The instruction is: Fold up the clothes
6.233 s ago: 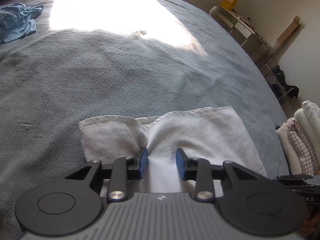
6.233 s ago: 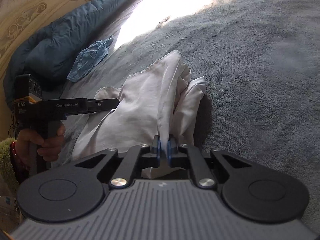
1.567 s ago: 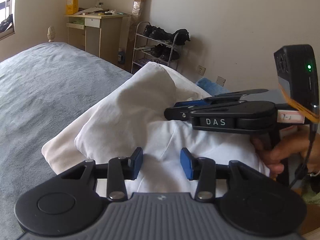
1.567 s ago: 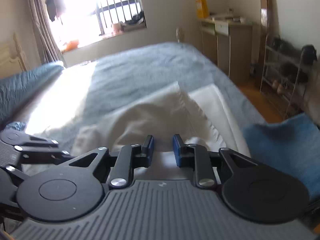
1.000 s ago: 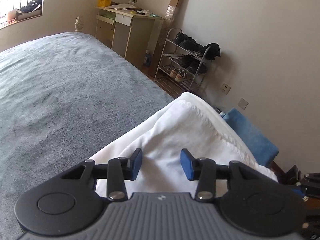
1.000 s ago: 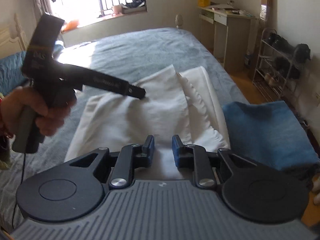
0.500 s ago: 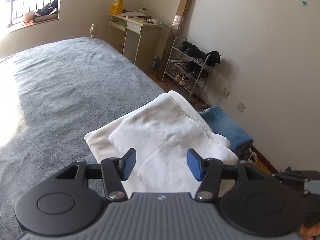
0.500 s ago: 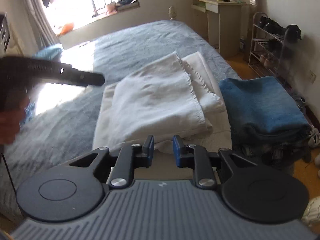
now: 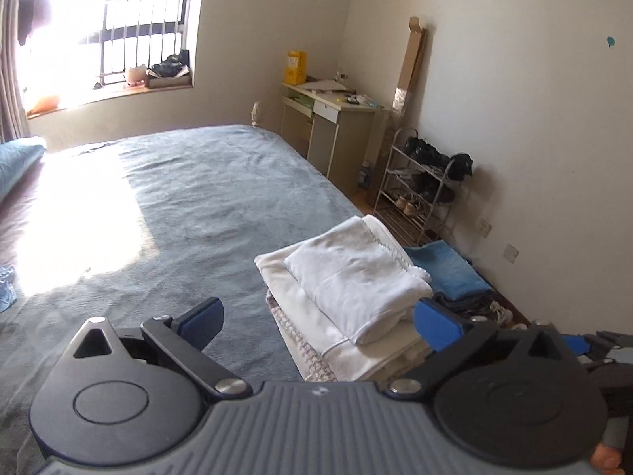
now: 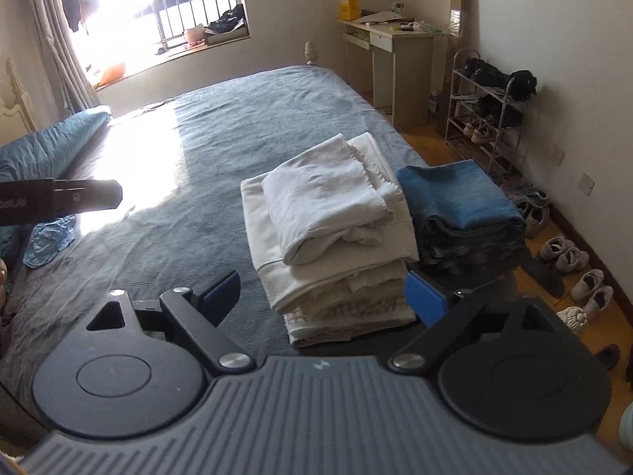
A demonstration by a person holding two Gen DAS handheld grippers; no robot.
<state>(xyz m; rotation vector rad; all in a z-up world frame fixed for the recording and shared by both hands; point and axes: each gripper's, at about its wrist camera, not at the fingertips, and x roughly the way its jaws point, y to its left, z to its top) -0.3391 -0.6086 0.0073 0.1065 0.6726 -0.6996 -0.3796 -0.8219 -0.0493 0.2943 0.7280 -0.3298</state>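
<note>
White cotton, softly creased, tops the pile: the folded white garment (image 10: 328,202) lies on a stack of pale folded clothes (image 10: 340,277) at the bed's (image 9: 205,198) near right edge, close to the corner, with a folded blue pile (image 10: 459,202) just beside it toward the wall. Both tools hang above and apart from the stack; the left gripper (image 9: 320,320) has its blue-padded fingers (image 9: 201,320) spreading wide with nothing between them, and the right gripper (image 10: 320,293) likewise is opening, its fingers empty. A crumpled light-blue garment (image 10: 49,239) waits near the bed's far left side, seemingly the next piece. The stack looks tall and a little uneven, its lower layers knitted and lumpy, the top one rounded at its fold; sitting so near the edge, it could slump or slide off toward the floor if a passing tool brushes it or the plush grey bedcover is tugged.
</note>
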